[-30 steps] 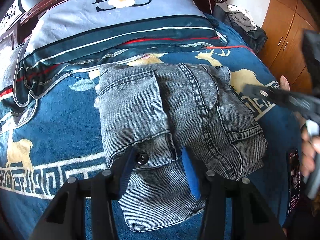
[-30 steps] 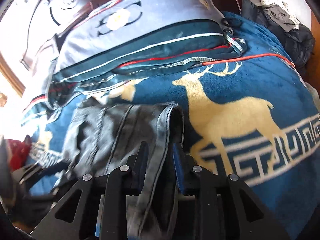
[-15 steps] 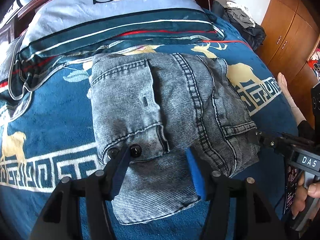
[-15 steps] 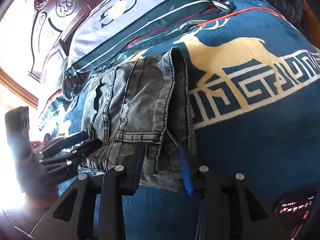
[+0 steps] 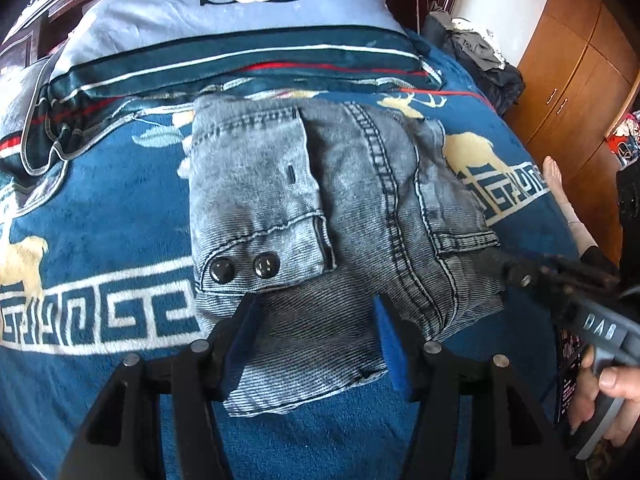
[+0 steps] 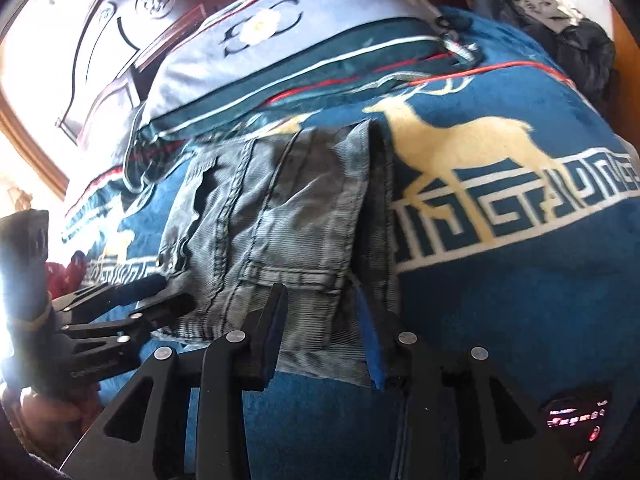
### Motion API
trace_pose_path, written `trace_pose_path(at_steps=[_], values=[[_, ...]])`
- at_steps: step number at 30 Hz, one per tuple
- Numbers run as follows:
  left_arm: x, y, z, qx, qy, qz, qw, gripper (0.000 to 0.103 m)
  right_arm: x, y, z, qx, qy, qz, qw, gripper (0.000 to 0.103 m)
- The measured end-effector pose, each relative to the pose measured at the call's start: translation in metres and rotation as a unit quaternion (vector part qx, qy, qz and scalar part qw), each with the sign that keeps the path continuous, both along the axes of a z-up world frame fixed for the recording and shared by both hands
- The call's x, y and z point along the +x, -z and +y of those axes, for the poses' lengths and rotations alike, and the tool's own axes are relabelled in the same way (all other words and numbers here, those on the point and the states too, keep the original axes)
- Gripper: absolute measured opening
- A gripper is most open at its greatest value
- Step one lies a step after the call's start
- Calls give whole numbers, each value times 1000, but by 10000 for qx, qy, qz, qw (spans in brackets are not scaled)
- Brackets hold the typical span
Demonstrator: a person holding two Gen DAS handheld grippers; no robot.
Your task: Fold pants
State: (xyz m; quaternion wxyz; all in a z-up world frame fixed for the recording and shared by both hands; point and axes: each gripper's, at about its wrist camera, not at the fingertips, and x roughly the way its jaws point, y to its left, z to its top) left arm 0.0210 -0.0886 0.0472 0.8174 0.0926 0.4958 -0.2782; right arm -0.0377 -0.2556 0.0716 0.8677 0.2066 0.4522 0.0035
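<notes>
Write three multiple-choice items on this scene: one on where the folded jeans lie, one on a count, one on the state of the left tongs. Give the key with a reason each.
1. Where do the folded jeans lie?
A. on the blue deer-print blanket, just below the pillow
B. on top of the pillow
C. on the floor by the wooden cabinet

2. How many dark round buttons show on the jeans' flap?
A. none
B. two
C. five

3. What are the left tongs doing?
A. clamped on the pillow
B. open over the near edge of the jeans
C. holding a shirt in the air

Key: 1 A, since denim rests on the blanket with the pillow beyond it; 2 B, a pair sits side by side; 3 B, a wide gap shows between the blue pads, pressing nothing.
</notes>
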Motion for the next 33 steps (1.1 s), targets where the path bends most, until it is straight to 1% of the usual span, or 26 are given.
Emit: trace_pose_path(at_steps=[1,2,3,6,7,10,11,16,18,21,25,30,31,32,33], values=[[-1,2,-2,48,16,-15,10000,59,2,5,2,30,-53,105,9999,33],[-2,2,-3,85,43,-38,9999,59,6,14,5,15,-92,253,9996,28],[-3,2,-4,109,63,-67,9999,59,6,19,6,-51,-87,304,9995,21],[-5,1,-2,61,67,-91,9999,59,2,18,5,-86,-36,252,9996,10],[-4,0,-1,22,49,-75,10000,59,-1,15,3,-86,0,218,9997,10],[-4,-1,1,-13,40,-72,10000,59,-9,1,5,-315,88,20,9995,9],[-5,0,0,3,53,-87,9999,59,-11,1,5,-328,120,36,9994,9],[-9,1,-1,54,141,-152,9998,59,-8,21,6,-433,172,375,9982,7],[-11,2,-2,115,192,-237,9995,59,-7,23,8,-539,168,405,9976,6],[-11,3,-1,78,192,-243,9995,60,-5,24,13,-712,119,416,9965,6],[-11,2,-1,80,170,-294,9994,62,-6,26,10,-652,121,403,9970,6],[-16,-4,-5,161,163,-369,9991,71,-8,25,11,-690,84,337,9970,7],[-17,-7,-4,116,151,-348,9992,75,-9,25,10,-662,93,327,9972,7],[-17,-10,-3,46,137,-322,9994,81,-9,25,10,-641,100,324,9974,7],[-18,-13,0,-36,105,-296,9995,85,-9,26,9,-614,104,319,9975,7]])
